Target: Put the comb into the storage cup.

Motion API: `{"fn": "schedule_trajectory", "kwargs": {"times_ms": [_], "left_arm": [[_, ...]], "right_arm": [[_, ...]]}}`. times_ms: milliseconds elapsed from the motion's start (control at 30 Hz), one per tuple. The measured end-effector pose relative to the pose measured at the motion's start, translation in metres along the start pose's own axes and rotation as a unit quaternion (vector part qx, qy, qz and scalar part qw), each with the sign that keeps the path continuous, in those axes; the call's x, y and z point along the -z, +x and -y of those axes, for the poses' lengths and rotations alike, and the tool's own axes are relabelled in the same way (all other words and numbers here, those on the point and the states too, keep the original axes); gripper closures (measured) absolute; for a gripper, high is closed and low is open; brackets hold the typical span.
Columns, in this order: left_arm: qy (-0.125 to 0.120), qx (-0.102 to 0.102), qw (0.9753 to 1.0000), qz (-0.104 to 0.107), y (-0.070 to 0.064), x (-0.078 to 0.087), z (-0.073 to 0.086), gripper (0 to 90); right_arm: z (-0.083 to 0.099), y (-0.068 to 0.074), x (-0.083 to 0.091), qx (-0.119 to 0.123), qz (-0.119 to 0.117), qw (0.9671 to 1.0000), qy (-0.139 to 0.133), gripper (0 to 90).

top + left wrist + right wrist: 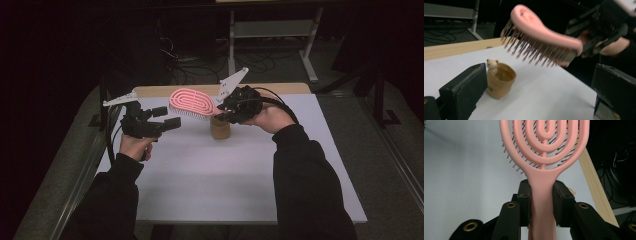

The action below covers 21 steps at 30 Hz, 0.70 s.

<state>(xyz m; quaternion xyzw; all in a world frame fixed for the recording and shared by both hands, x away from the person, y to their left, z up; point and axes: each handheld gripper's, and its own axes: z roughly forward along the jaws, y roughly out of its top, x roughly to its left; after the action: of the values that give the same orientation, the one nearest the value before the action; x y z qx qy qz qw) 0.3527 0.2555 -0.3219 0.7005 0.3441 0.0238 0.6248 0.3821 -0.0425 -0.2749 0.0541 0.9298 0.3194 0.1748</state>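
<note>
The right claw pinched the pink hairbrush by its handle, bristles down, holding it in the air just above the small brown cup on the worktop. Beside the brush head, the left claw hovered spread, gripping nothing.

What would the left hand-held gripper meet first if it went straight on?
Probably the pink hairbrush held up by the right hand-held gripper; the small brown cup sits lower, left of its line. Depth is unclear.
</note>
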Motion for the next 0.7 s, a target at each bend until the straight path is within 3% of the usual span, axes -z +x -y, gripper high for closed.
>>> {"fn": "schedule_trajectory", "kwargs": {"times_ms": [300, 600, 700], "left_arm": [[0.004, 0.021, 0.9997, 0.014, -0.001, -0.009, -0.011, 3.3], [-0.005, 0.043, 0.9990, 0.008, 0.000, -0.011, -0.020, 7.7], [-0.017, 0.063, 0.9978, 0.010, 0.004, -0.008, -0.021, 12.6]], "right_arm": [[-0.006, 0.002, -0.006, 0.006, 0.007, 0.9999, -0.006, 68.8], [-0.014, 0.004, -0.014, 0.010, 0.014, 0.9997, -0.019, 68.8], [-0.016, 0.004, -0.016, 0.011, 0.018, 0.9995, -0.022, 68.8]]}}
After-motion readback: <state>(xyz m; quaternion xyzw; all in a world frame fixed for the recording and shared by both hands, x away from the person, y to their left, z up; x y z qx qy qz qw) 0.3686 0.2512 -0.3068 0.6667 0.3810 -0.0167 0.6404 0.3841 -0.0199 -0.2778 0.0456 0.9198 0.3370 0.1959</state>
